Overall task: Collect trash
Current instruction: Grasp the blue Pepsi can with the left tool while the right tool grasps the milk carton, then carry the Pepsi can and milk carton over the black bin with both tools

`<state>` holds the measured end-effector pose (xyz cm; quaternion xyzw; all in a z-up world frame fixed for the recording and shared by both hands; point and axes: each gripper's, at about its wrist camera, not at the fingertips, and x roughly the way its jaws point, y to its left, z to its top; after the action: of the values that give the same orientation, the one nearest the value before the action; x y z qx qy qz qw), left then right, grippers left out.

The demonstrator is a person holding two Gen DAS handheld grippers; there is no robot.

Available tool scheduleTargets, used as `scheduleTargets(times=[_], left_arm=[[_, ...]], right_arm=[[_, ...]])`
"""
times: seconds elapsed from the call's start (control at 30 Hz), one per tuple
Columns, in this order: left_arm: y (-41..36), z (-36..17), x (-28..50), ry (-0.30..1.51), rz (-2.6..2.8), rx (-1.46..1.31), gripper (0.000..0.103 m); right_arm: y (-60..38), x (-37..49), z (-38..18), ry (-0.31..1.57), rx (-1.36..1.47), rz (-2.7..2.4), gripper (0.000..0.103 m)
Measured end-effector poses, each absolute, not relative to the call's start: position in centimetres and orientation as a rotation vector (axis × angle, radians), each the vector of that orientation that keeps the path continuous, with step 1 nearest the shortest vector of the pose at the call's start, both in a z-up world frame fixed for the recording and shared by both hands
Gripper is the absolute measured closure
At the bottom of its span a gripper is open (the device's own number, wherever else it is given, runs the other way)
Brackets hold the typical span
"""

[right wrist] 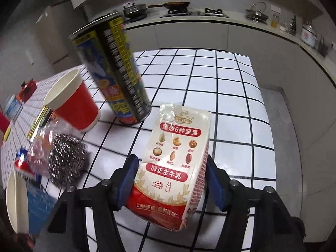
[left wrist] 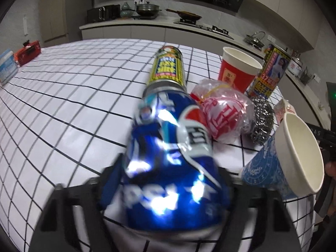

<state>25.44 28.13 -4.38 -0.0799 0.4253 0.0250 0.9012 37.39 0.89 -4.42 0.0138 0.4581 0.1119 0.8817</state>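
Crushed blue soda can (left wrist: pixel 168 168) fills the left gripper (left wrist: pixel 166 180), pads clamped on its sides above the checked table (left wrist: pixel 63 105), while only the right view shows the right gripper (right wrist: pixel 170 180) squeezing a milk carton (right wrist: pixel 176 159).

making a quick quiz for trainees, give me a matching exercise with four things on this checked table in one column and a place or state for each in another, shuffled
Things:
1. crushed blue cola can
2. white and red milk carton
3. red paper cup
4. steel wool scrubber

Places or states:
A. stands upright, open mouth up, empty-looking
B. between the left gripper fingers
C. lies on the table beside a clear plastic bag
D. between the right gripper fingers

Pairs: 1-B, 2-D, 3-A, 4-C
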Motion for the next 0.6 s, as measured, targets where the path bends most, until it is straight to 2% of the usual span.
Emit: scheduleTargets(times=[0.6], left_arm=[[28.2,-3.2,20.4,0.833,0.066,-0.163,0.037]], right_arm=[[1.8,29.1,-3.4,0.919,-0.04,0.401,0.042]])
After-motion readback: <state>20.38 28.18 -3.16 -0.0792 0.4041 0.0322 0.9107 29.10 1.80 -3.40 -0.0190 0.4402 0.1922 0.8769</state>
